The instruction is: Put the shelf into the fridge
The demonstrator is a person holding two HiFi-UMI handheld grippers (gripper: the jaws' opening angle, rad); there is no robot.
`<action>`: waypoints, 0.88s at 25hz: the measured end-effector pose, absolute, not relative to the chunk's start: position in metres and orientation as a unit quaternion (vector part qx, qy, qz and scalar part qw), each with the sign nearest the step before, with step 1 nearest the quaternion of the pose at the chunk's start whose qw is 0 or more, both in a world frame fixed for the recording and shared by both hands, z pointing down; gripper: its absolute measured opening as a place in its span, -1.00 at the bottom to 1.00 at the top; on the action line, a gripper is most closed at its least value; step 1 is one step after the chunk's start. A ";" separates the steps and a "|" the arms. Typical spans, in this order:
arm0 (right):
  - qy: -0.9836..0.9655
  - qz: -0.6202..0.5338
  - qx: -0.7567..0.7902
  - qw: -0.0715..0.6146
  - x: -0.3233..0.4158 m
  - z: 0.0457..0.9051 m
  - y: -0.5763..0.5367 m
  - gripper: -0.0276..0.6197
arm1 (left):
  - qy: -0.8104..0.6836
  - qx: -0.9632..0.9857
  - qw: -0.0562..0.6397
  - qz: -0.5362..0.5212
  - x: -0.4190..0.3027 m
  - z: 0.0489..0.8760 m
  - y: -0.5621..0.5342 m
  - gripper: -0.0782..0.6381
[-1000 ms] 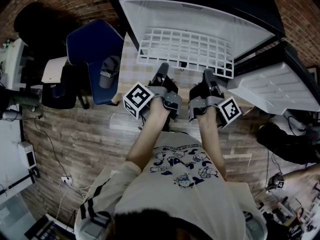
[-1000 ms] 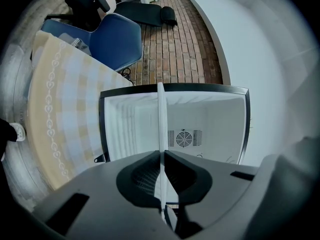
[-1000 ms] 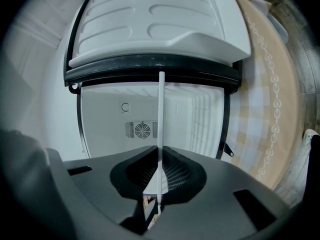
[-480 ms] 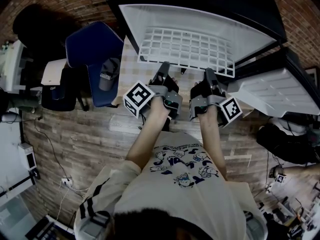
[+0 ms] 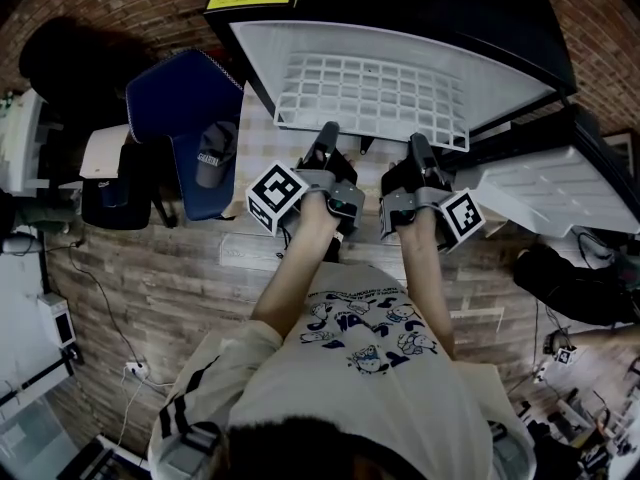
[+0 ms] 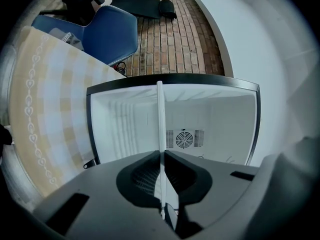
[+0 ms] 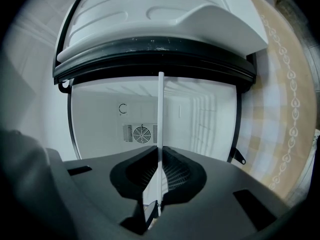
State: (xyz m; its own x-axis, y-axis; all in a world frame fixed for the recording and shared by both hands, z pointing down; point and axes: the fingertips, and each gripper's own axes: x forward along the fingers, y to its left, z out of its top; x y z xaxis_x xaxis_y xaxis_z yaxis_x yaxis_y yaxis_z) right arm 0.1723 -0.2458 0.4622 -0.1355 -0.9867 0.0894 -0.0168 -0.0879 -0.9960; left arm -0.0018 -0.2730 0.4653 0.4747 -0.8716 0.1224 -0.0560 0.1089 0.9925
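Note:
A white wire-grid shelf (image 5: 372, 96) lies flat, most of it inside the open black mini fridge (image 5: 470, 8) with its white inside. My left gripper (image 5: 326, 134) is shut on the shelf's near edge at the left. My right gripper (image 5: 416, 144) is shut on that edge at the right. In the left gripper view the shelf (image 6: 160, 129) shows edge-on as a thin white line between the closed jaws of the left gripper (image 6: 161, 159). The right gripper view shows the same edge-on shelf (image 7: 160, 114) pinched in the right gripper (image 7: 159, 156). A round fan grille (image 6: 184, 138) sits on the fridge's back wall.
The fridge door (image 5: 552, 183) hangs open at the right, its white inner liner facing up. A blue chair (image 5: 190, 93) with a cap (image 5: 211, 153) on it stands left of the fridge. A checked cloth (image 6: 40, 99) lies below the fridge. Brick floor and cables lie around.
Both grippers have pushed the shelf a little deeper into the fridge. The head camera has shifted, so the fridge top and flowers now show.

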 end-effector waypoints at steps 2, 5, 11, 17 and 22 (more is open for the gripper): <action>0.511 -0.552 -0.490 0.439 0.173 0.463 -0.254 -0.76 | -0.397 0.583 0.631 -0.322 -0.001 0.466 -0.281 -0.68; 0.511 -0.551 -0.491 0.441 0.174 0.463 -0.259 -0.76 | -0.395 0.583 0.633 -0.322 0.000 0.467 -0.286 -0.68; 0.510 -0.549 -0.491 0.444 0.175 0.462 -0.261 -0.76 | -0.393 0.585 0.632 -0.323 0.000 0.465 -0.288 -0.68; 0.510 -0.545 -0.493 0.448 0.176 0.463 -0.262 -0.76 | -0.389 0.587 0.632 -0.323 0.002 0.466 -0.289 -0.68; 0.509 -0.544 -0.493 0.450 0.176 0.462 -0.265 -0.76 | -0.389 0.586 0.632 -0.324 0.003 0.465 -0.292 -0.68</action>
